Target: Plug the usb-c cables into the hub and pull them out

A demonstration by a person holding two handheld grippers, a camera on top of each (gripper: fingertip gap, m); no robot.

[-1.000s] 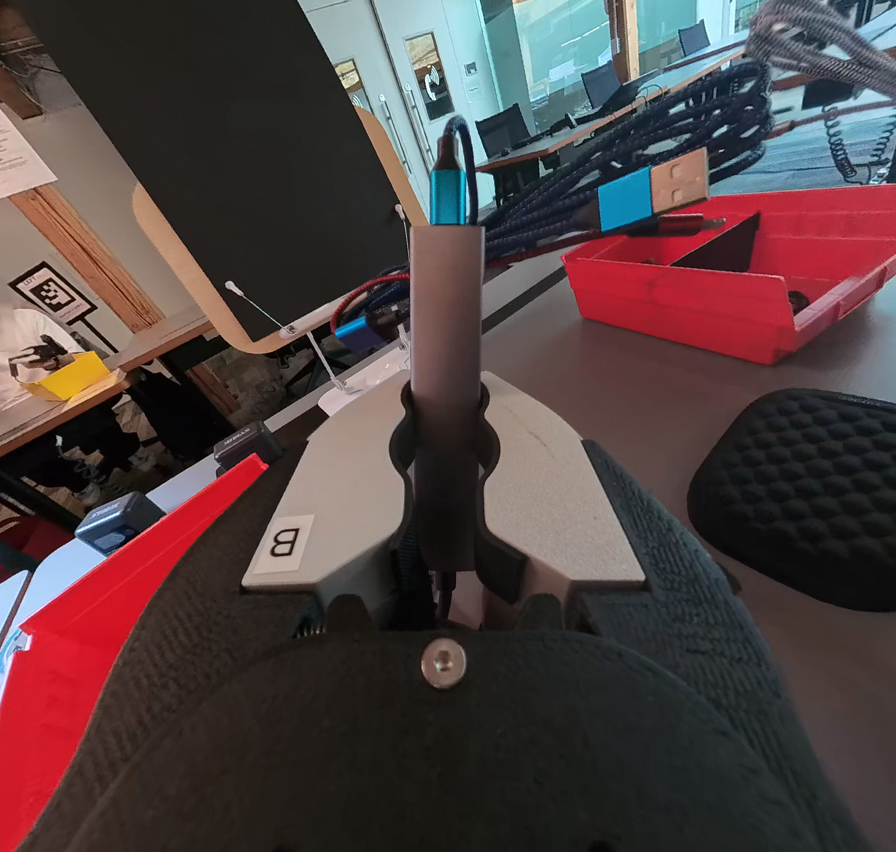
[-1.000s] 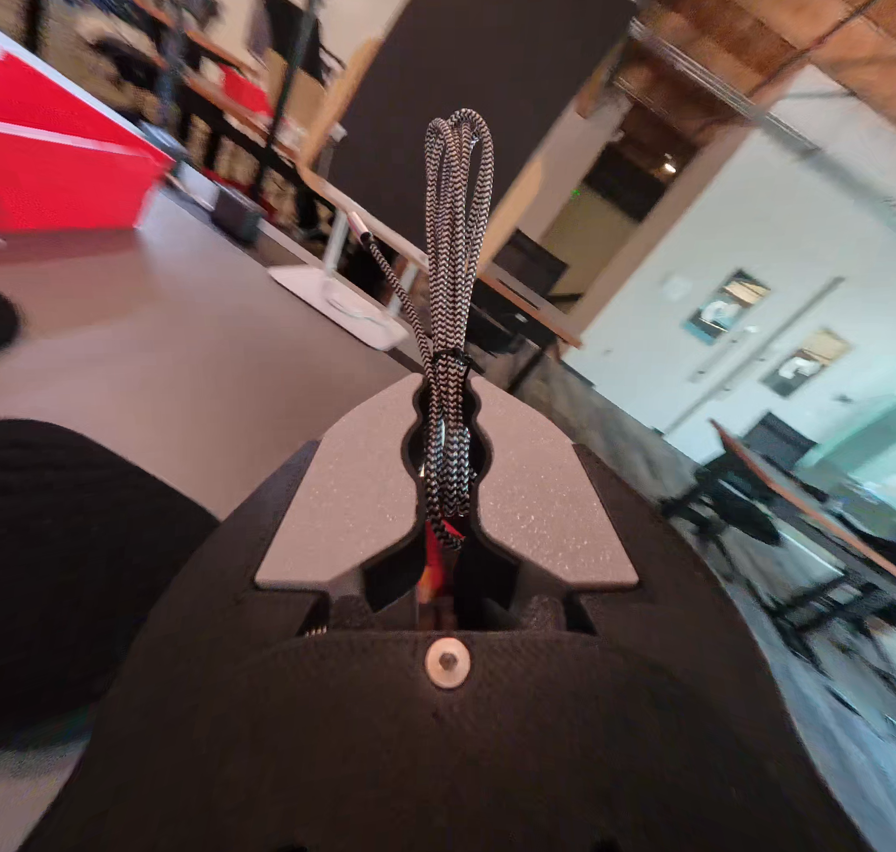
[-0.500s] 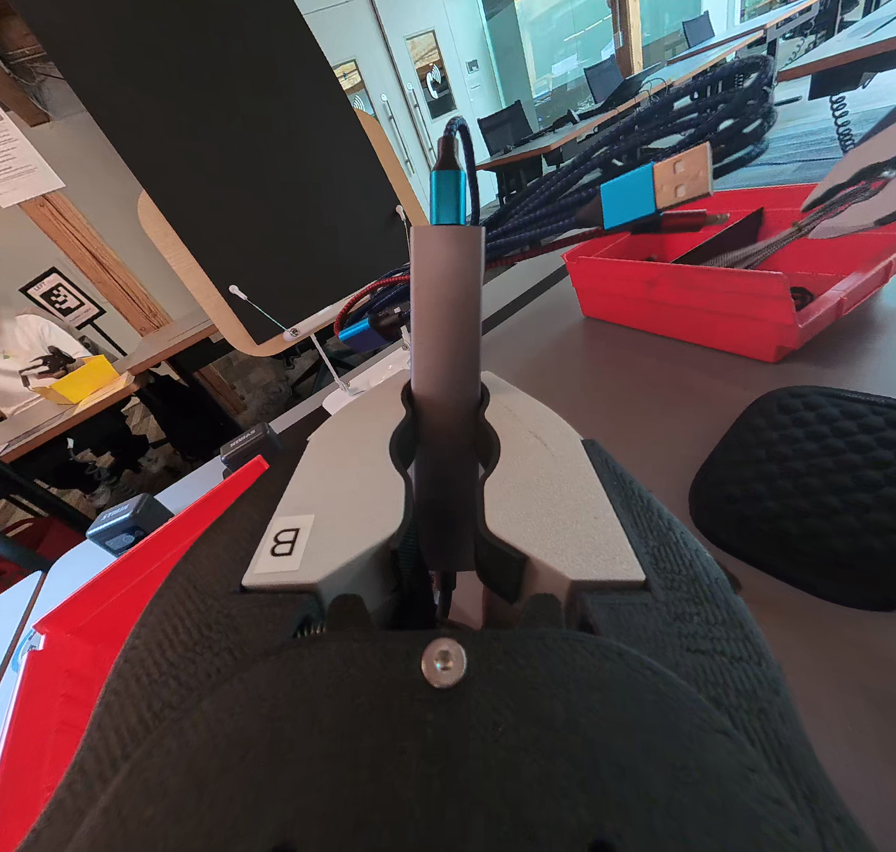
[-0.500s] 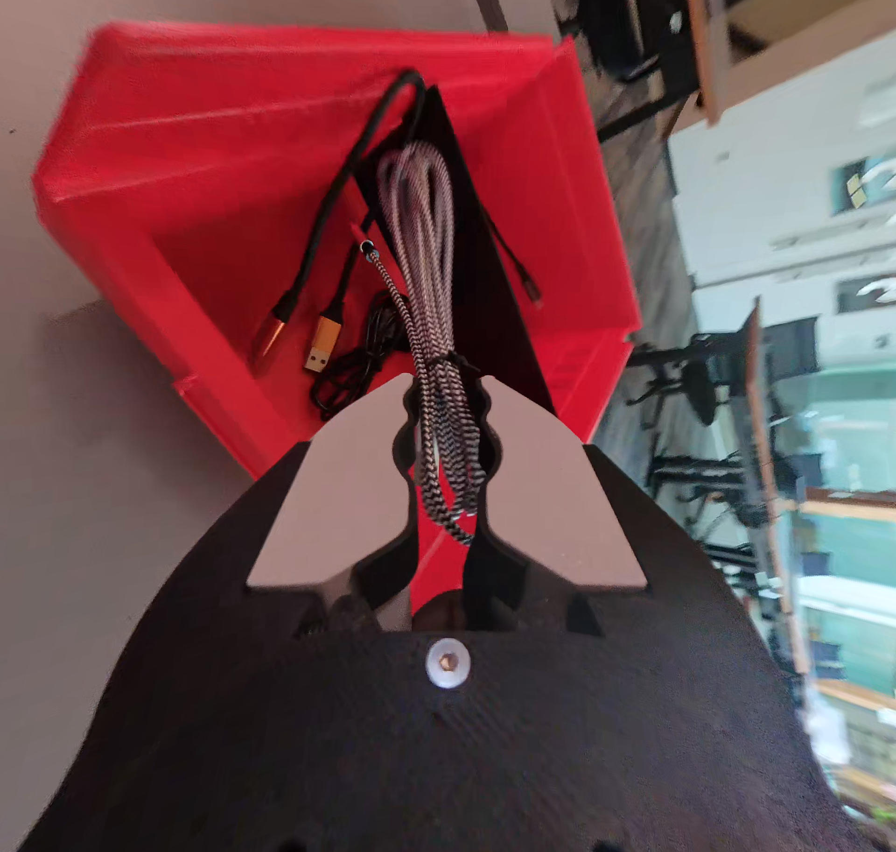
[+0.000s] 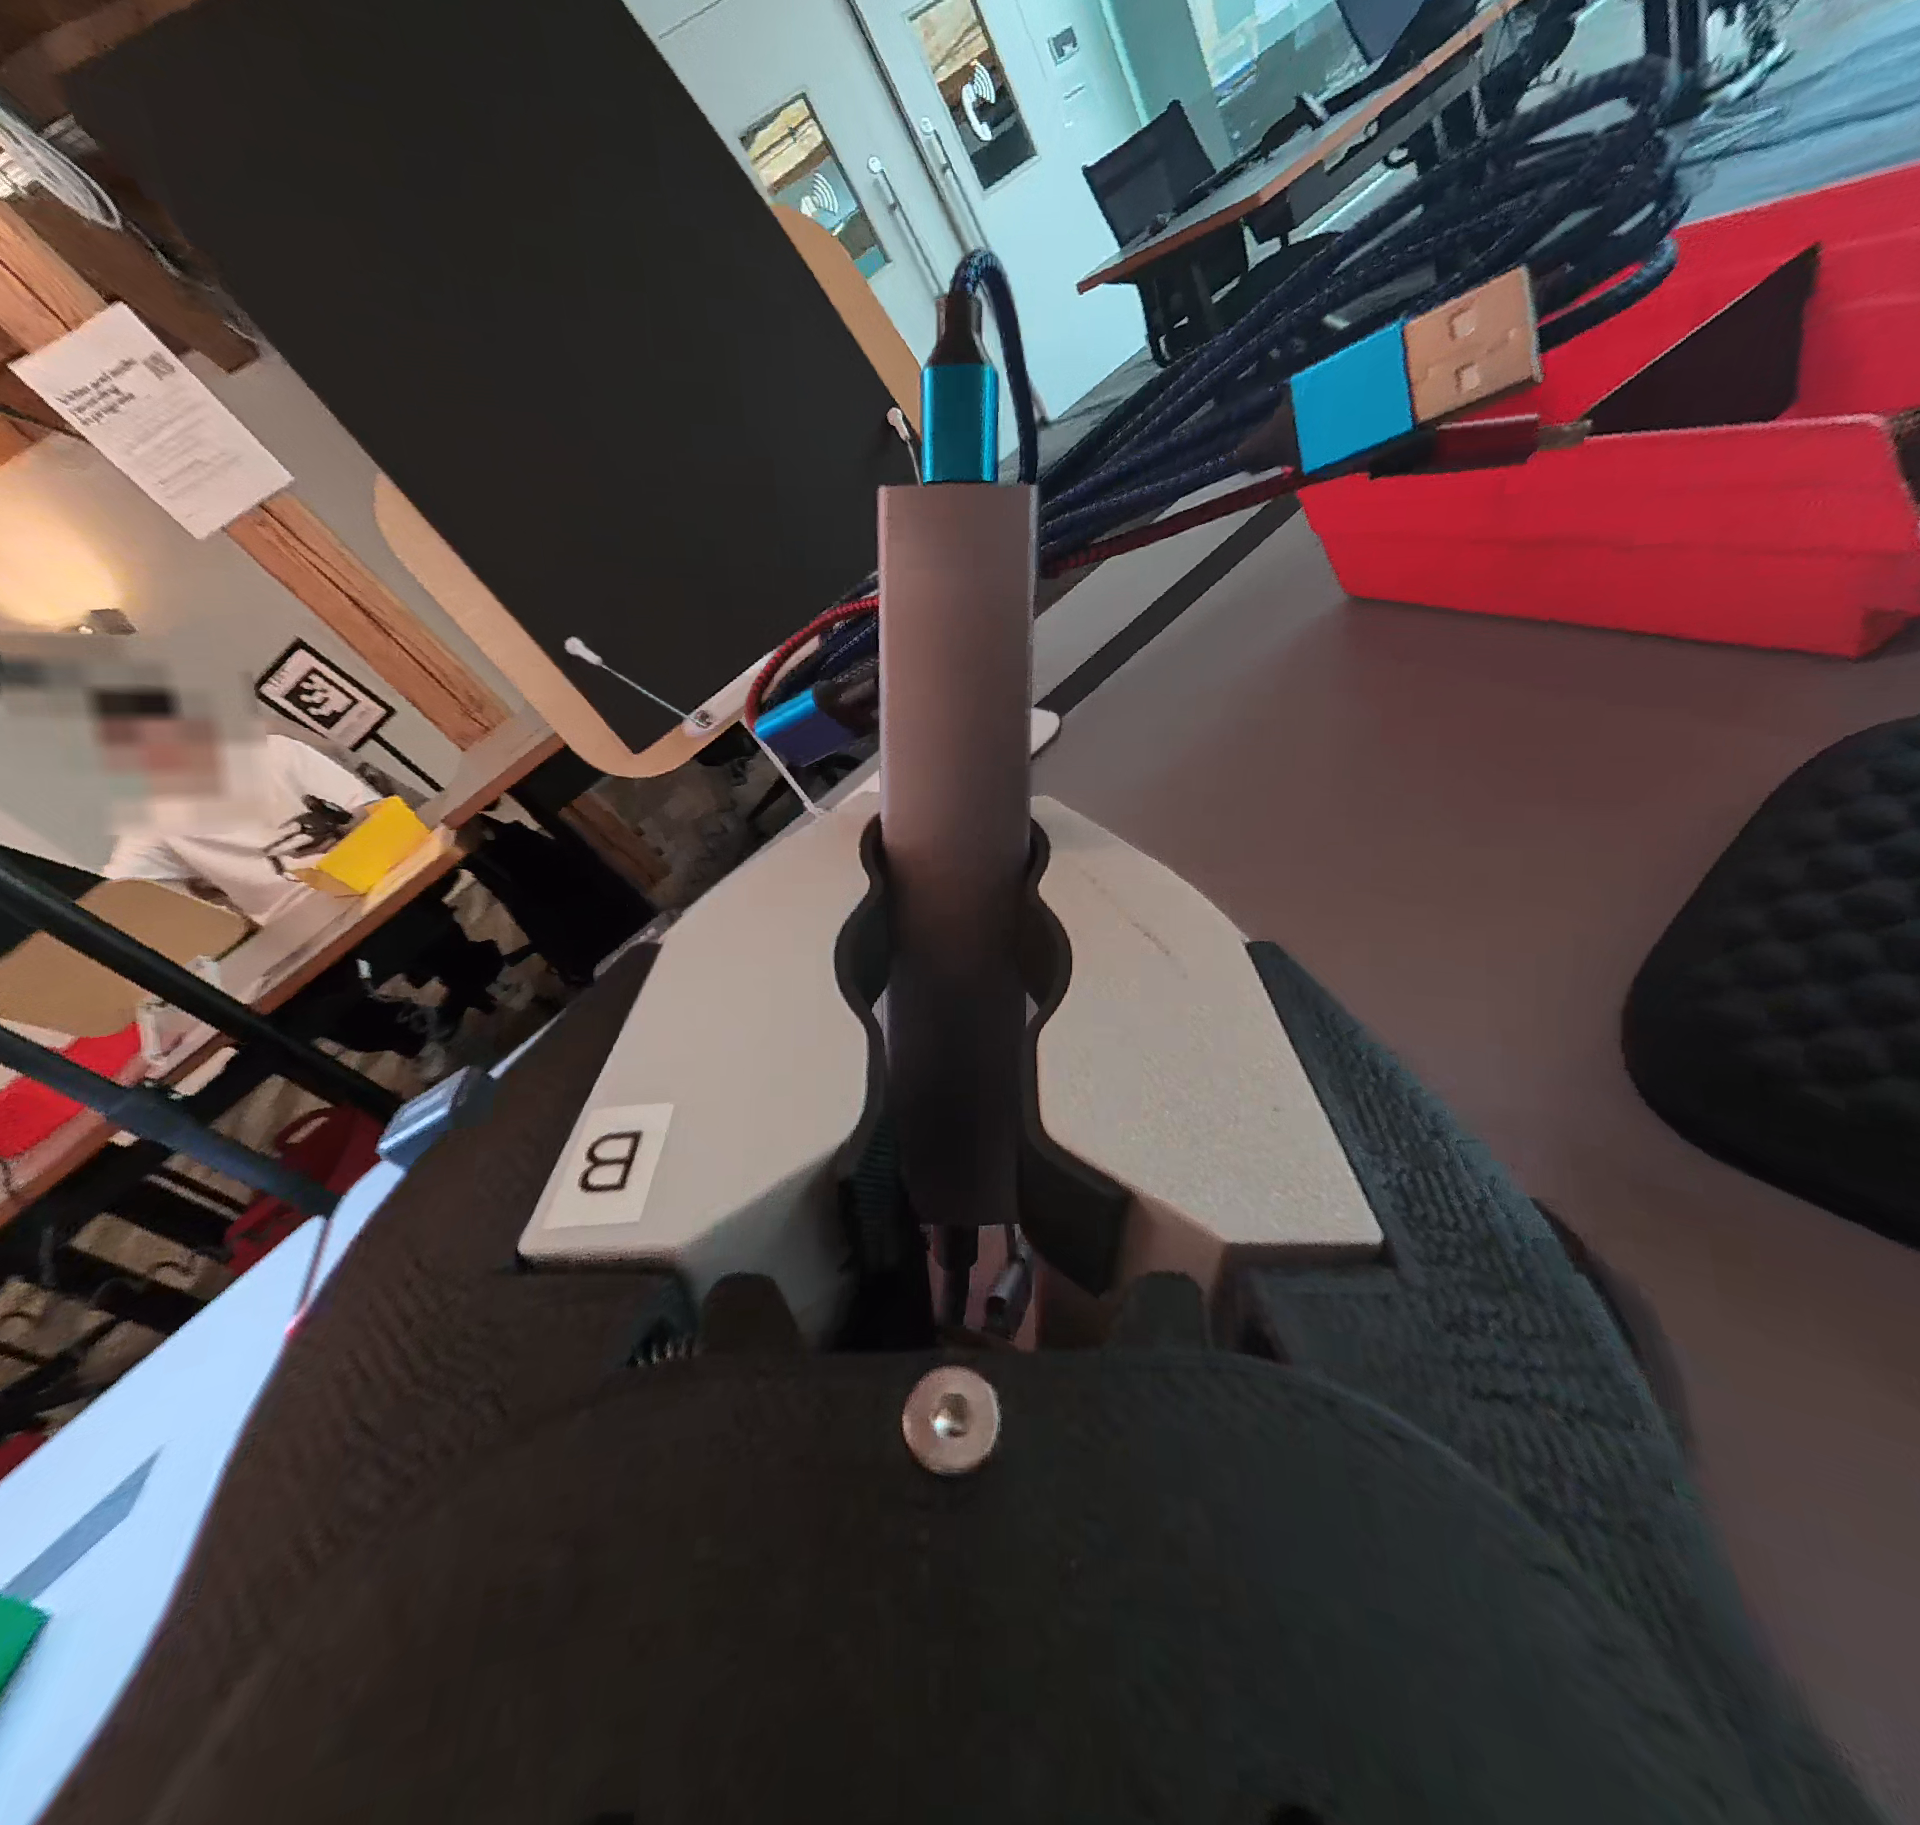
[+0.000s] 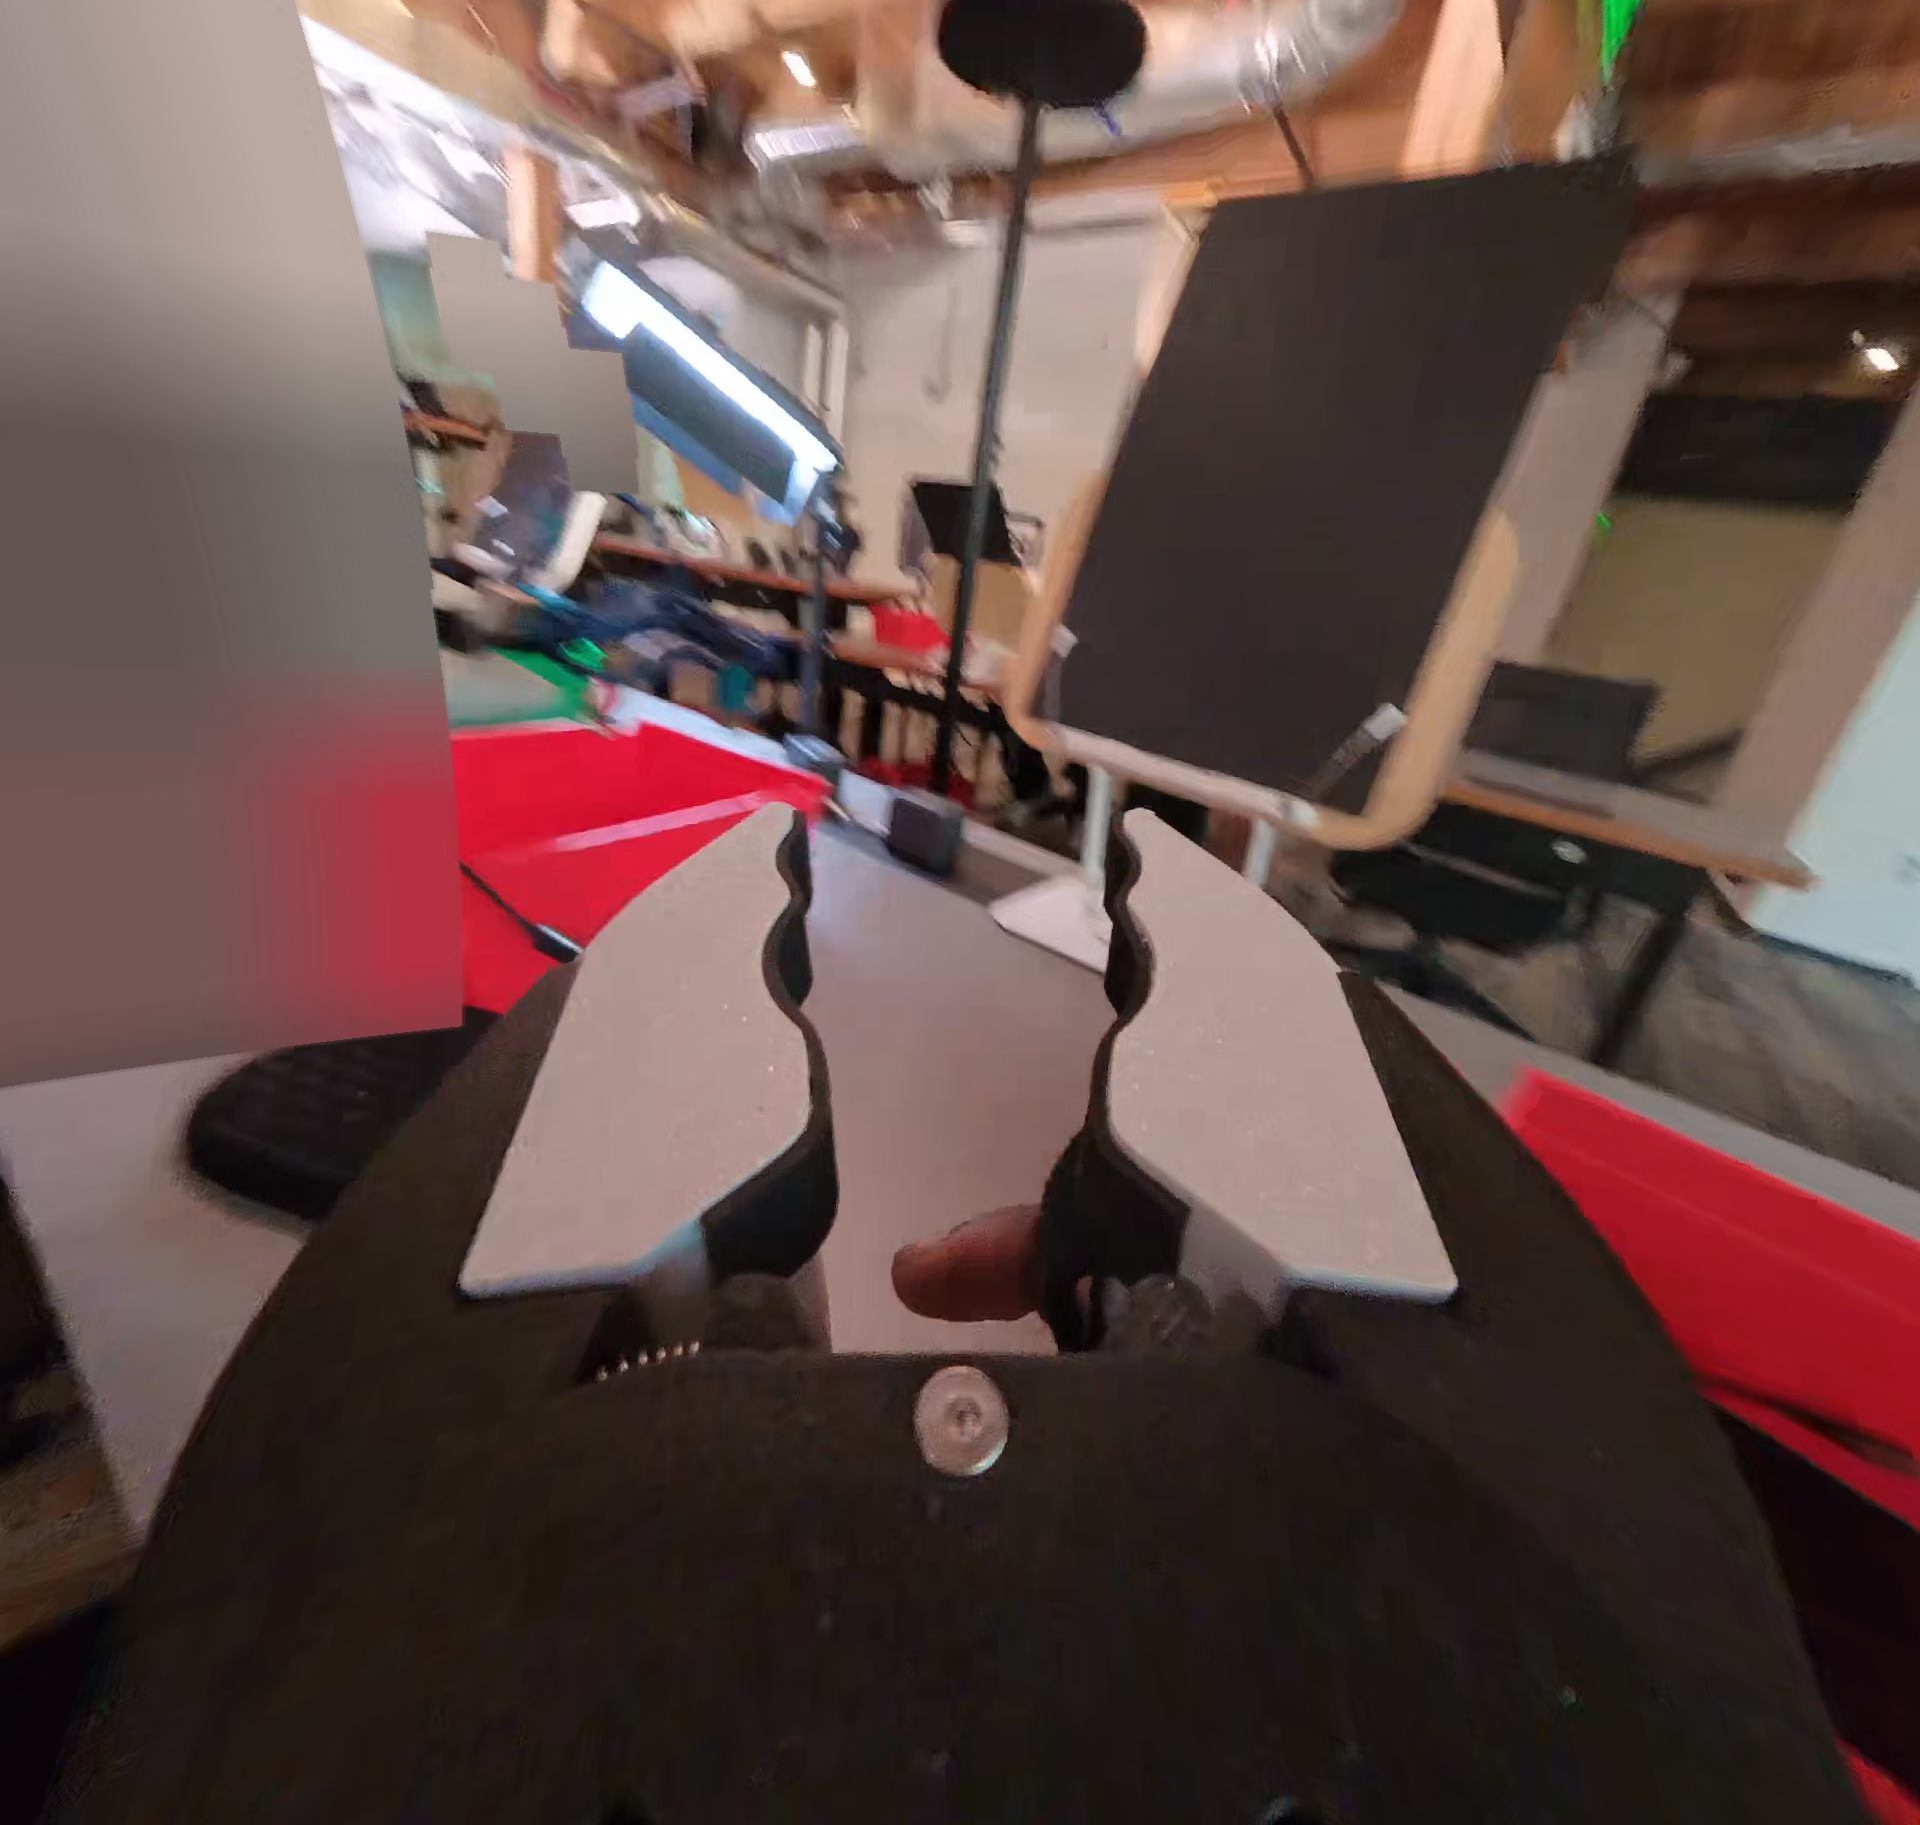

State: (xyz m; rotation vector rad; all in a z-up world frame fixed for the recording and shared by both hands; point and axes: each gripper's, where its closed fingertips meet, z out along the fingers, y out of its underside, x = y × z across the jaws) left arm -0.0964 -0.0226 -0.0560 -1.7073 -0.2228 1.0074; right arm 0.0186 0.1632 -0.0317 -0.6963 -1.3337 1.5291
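My left gripper (image 5: 954,840) is shut on a grey bar-shaped hub (image 5: 956,695) that stands upright between its jaws. A blue usb-c plug (image 5: 958,425) on a dark blue braided cable (image 5: 1455,248) sits in the hub's top end. The cable's blue usb-a plug (image 5: 1413,378) hangs in the air to the right. A red braided cable (image 5: 821,632) and another blue plug (image 5: 805,731) show just left of the hub. My right gripper (image 6: 956,840) is open and empty above the grey table (image 6: 935,1027).
A red bin (image 5: 1662,528) stands at the back right in the left view. A black textured pad (image 5: 1787,996) lies to the right. Red bins (image 6: 582,819) (image 6: 1714,1256) flank the right gripper. A black panel on a stand (image 6: 1299,528) rises behind the table. The grippers' ends are close to 25 cm from one another.
My right gripper held a black-and-white braided cable bundle, carried it over the red bin, and is now open and empty, swung back to face the room. The left gripper keeps holding the hub.
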